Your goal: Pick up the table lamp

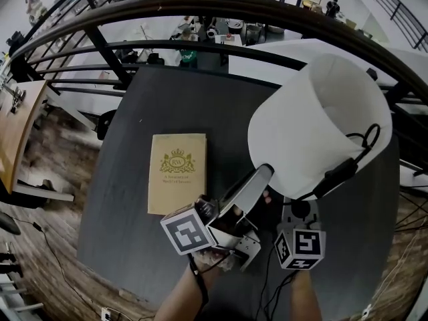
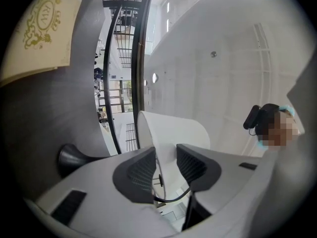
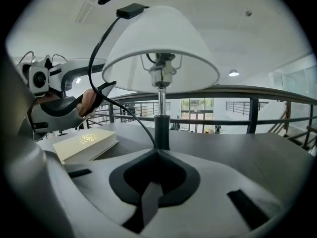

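— On the dark table (image 1: 127, 199), where is the table lamp (image 3: 161, 48)?
— It stands near the book (image 1: 176, 172). My left gripper (image 2: 166, 155) is spread, the rim of the shade (image 2: 173, 130) between its jaws. My right gripper (image 3: 157, 152) is pressed together at the foot of the stem (image 3: 161, 128).

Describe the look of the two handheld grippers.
Both have pale grey bodies and dark jaw pads, ribbed on the left gripper. It and the right gripper each carry a cube with black-and-white square markers. A thin black cable trails from the left one.

I see a cream book (image 1: 176, 173) lying flat on my dark table (image 1: 127, 233), left of centre, a black railing (image 1: 200, 4) beyond the far edge.
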The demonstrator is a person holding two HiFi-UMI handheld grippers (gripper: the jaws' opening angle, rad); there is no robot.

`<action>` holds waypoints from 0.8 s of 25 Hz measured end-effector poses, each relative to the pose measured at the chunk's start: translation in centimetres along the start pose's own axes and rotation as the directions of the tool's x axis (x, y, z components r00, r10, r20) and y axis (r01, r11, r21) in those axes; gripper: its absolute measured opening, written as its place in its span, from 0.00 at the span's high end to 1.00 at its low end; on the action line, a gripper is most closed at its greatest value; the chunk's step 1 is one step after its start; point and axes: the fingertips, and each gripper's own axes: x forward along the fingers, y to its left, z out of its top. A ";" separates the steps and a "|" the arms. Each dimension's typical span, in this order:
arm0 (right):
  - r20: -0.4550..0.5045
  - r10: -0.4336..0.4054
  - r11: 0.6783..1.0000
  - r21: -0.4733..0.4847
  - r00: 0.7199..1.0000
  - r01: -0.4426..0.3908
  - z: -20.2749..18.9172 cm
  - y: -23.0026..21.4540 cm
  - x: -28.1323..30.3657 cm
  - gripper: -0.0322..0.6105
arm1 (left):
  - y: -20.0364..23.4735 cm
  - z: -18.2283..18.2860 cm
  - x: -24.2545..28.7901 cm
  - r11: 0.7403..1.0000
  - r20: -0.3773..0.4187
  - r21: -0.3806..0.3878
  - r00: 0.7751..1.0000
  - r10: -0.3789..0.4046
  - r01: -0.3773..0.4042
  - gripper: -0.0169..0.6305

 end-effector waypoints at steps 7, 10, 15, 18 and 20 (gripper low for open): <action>-0.009 0.032 0.999 -0.002 0.999 -0.032 0.0 -0.1 0.5 0.93 | 0.1 0.3 1.3 1.000 0.015 -0.015 1.000 0.015 -0.015 0.73; -0.025 0.044 0.999 -0.006 0.999 -0.044 0.0 -0.2 0.9 0.93 | 0.0 0.5 1.9 1.000 0.019 -0.009 1.000 0.023 -0.023 0.73; -0.058 0.058 0.998 0.024 0.997 -0.057 -0.1 -0.6 1.6 0.93 | 0.2 0.9 2.8 0.999 0.042 -0.021 0.998 0.040 -0.039 0.74; -0.057 0.074 0.996 0.046 0.996 -0.072 0.1 -0.7 1.8 0.91 | 0.2 1.3 3.5 0.999 0.044 -0.018 0.998 0.047 -0.046 0.74; -0.047 0.080 0.995 0.057 0.996 -0.078 0.5 -0.8 1.5 0.90 | 0.0 1.4 3.8 0.999 0.042 -0.019 0.998 0.047 -0.046 0.74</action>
